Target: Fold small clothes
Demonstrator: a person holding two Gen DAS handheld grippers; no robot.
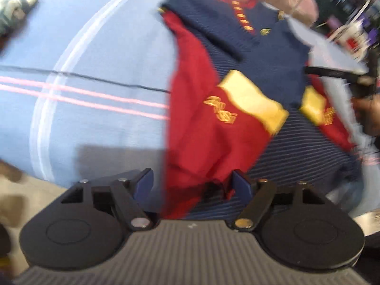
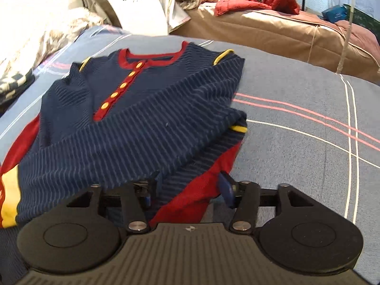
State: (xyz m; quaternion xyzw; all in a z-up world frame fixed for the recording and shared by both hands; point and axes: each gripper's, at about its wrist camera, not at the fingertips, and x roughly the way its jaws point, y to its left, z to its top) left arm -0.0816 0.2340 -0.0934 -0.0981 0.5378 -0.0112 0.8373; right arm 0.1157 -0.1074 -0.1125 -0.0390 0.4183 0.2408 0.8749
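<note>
We judge a fold is just laid and let go — the navy striped sweater [image 2: 133,123] lies on the blue checked bedsheet [image 2: 296,128]. The left gripper [image 1: 192,185] and right gripper [image 2: 187,190] are both spread, cloth loose between the jaws. Next: regrip the hem at 6 o'clock. The left view is blurred.
</note>
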